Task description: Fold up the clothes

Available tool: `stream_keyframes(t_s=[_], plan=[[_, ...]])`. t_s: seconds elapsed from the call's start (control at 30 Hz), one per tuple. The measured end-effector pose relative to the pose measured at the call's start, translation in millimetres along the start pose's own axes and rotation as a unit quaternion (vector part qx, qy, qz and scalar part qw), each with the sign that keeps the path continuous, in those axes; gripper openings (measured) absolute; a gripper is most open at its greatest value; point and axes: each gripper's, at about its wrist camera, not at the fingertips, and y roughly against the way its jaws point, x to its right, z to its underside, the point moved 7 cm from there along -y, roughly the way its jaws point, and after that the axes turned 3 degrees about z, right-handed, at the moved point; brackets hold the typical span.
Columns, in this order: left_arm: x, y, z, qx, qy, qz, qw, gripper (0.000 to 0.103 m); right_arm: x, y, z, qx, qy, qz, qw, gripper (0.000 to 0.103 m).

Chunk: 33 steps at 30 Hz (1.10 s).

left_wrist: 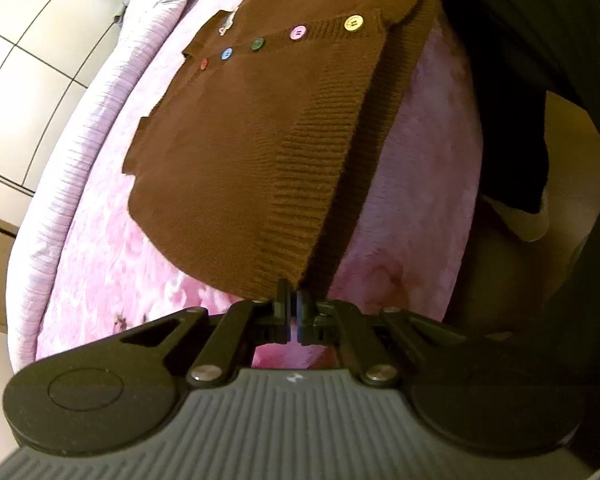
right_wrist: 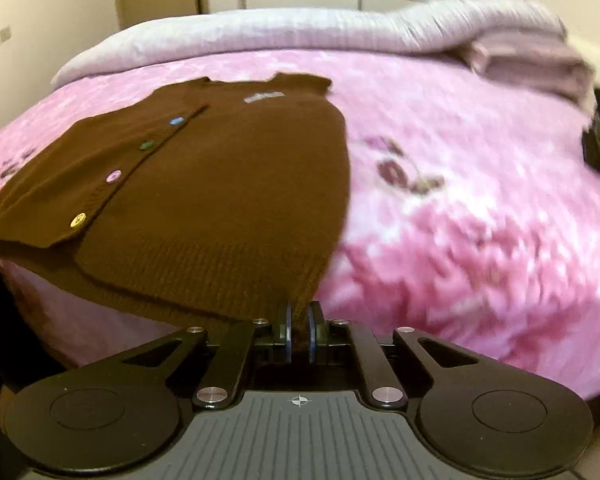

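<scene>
The pink blanket (right_wrist: 480, 200) lies open to the right of the brown cardigan (right_wrist: 220, 184), with bare room for a gripper to pass. Farther back on the right, a stack of folded linens (right_wrist: 532, 60) blocks the way. On the cardigan's other side, a person's dark-clothed leg (left_wrist: 512, 80) stands close.

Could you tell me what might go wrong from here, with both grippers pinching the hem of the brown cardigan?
1. Both the left gripper and right gripper pinch only a thin edge of the cardigan, so the knit could slip out when lifted.
2. The front panel with the buttons lies loose over the other half; a quick lift might flop it open and spoil the fold.
</scene>
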Motion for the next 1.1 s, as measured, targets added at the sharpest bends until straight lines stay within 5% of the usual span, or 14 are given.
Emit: stream_keyframes(t_s=[0.2,0.47,0.6,0.8,0.97,1.1], plan=[[-10.3,4.7,0.5,0.006,0.011,0.027,0.9995,0.001,-4.3,10.0,-13.6,-0.005,-0.048,-0.021,0.999,0.008],[-27.9,40.3,3.8,0.071,0.12,0.137,0.9807,0.005,0.1,19.0,-75.9,0.052,-0.124,-0.084,0.987,0.042],[-56.2,47.4,-4.1,0.102,0.173,0.12,0.9723,0.005,27.3,-7.2,-107.1,0.063,-0.161,-0.094,0.98,0.045],[-104.4,26.6,-48.1,0.135,0.162,0.081,0.9742,0.007,67.5,-82.5,-146.8,0.036,-0.198,-0.142,0.969,0.045],[-117.3,-2.8,-98.8,0.155,0.114,0.088,0.9772,0.009,84.9,-141.7,-160.6,0.008,-0.178,-0.107,0.978,0.045],[-111.7,-31.4,-118.3,0.152,0.102,0.105,0.9774,0.01,55.4,-155.5,-156.8,0.0,-0.088,-0.105,0.991,0.045]])
